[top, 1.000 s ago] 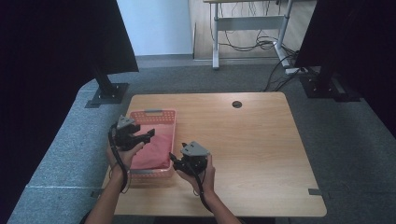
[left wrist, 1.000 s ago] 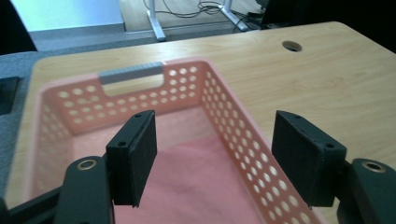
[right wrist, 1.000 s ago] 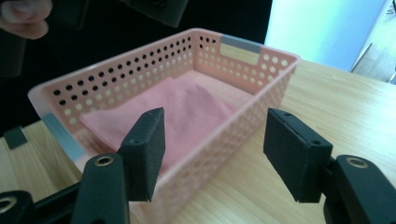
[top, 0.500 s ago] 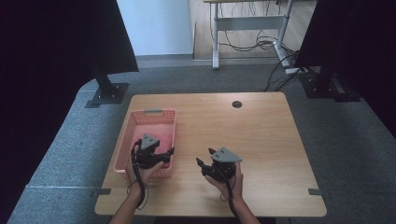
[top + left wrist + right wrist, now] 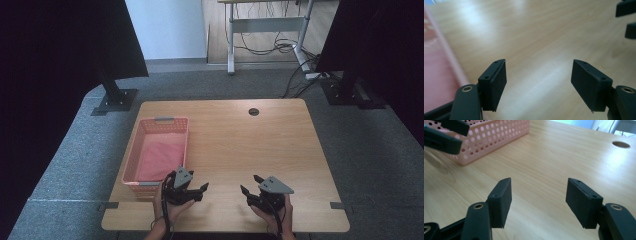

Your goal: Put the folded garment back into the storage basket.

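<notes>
Both tongs hover released and empty over the near edge of the tabletop: the left tongs just beside the pink basket's near right corner, the right tongs well apart. The basket sits along the left edge, pink cloth inside.

Wooden table, pink perforated basket at its left side.

The right gripper is held with its fingers spread apart over the wooden surface, a pink perforated basket seen beyond.
</notes>
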